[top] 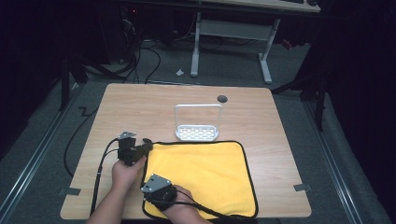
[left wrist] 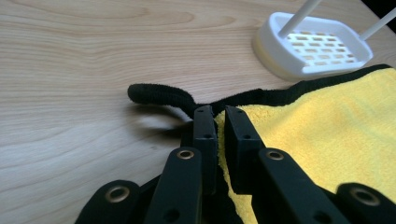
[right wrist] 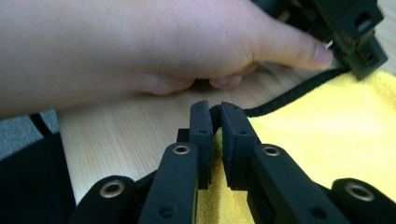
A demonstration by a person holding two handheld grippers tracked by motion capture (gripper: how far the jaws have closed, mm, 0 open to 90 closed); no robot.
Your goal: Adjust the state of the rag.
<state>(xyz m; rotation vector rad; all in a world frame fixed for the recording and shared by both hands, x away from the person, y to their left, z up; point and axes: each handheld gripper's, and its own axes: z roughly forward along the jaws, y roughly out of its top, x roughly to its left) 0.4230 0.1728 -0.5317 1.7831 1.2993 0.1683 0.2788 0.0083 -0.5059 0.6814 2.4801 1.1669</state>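
A yellow cloth (top: 205,172) with a black hem lies flat on the near half of the table (top: 140,107), its far edge just short of a white soap rack (top: 197,122) with a tall wire handle. Both grippers work on the cloth's left edge.

The left gripper (top: 145,147) sits at the far left corner of the cloth. In the left gripper view its jaws are pressed together on the black hem (left wrist: 261,96), with yellow cloth (left wrist: 327,140) caught in the narrow gap between them. Just past the jaw tips the corner of the hem curls up off the table in a loop.

The right gripper (right wrist: 213,112) is nearer the person, on the same left edge close to the near left corner. In the right gripper view its jaws are clamped on the hem, which shows between the tips. In the high view the grey plate (top: 156,183) and the right hand (top: 180,207) cover its jaw tips, so the grip itself cannot be made out there.

The left hand (right wrist: 140,46) crowds the upper part of the right gripper view and hides the table behind it. The cloth's near left corner is covered by the right hand in the high view, and the person's forearms are cut off at the bottom edge. The room beyond the table is dark and hard to read.
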